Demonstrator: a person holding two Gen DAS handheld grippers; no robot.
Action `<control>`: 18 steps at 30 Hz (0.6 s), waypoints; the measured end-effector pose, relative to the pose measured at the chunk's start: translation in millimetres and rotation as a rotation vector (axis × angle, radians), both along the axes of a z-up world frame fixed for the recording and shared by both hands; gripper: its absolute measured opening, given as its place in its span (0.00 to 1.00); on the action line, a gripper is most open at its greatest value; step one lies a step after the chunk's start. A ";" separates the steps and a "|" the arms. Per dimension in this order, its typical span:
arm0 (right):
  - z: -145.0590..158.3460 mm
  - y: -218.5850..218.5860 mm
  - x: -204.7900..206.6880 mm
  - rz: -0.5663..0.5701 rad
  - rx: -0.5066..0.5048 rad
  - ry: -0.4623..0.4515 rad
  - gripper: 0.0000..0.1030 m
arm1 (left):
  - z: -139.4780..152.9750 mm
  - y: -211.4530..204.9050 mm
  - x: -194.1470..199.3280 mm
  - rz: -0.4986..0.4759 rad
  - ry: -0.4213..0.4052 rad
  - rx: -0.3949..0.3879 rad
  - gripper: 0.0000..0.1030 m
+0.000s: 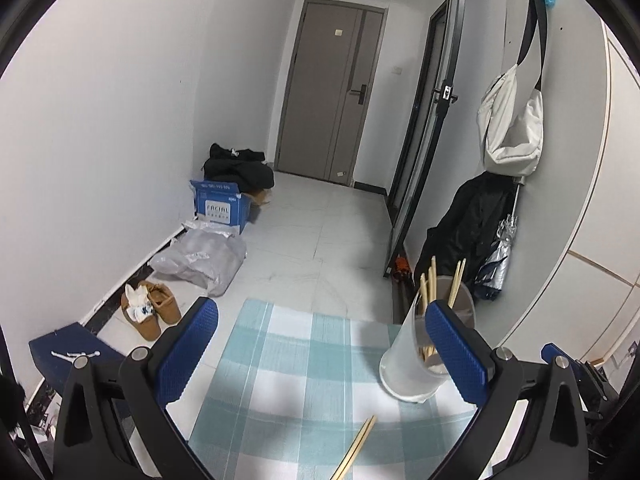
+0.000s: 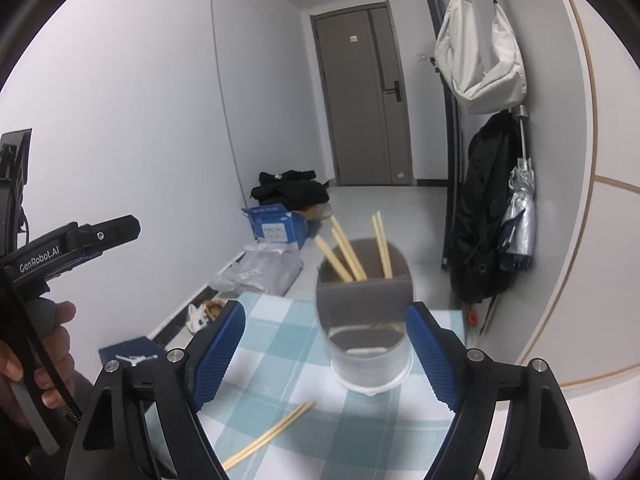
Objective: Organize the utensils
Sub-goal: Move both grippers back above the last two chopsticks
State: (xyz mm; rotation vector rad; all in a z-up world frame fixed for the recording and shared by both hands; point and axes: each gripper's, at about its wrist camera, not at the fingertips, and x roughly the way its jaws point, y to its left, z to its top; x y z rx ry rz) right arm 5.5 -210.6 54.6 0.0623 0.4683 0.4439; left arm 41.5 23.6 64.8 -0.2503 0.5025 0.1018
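Observation:
A frosted plastic cup stands on the checked tablecloth and holds several wooden chopsticks. It also shows in the left wrist view, partly behind my left gripper's right finger. A pair of chopsticks lies flat on the cloth in front of the cup, also seen in the left wrist view. My right gripper is open and empty, its fingers either side of the cup's base, short of it. My left gripper is open and empty, above the cloth left of the cup.
The table stands by a white wall with a hanging white bag, black coat and folded umbrella. On the floor lie a blue box, plastic bags, shoes and black clothes.

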 end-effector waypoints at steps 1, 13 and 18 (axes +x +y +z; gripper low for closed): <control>-3.4 2.1 -1.2 0.004 -0.004 0.002 0.81 | -3.0 0.7 -1.7 -0.001 0.006 -0.001 0.99; -44.0 27.2 -3.3 0.025 -0.049 0.088 0.84 | -50.5 13.4 1.8 0.019 0.103 -0.041 0.99; -66.7 35.5 3.9 0.011 -0.071 0.152 0.84 | -72.7 17.3 6.0 -0.007 0.155 -0.044 0.99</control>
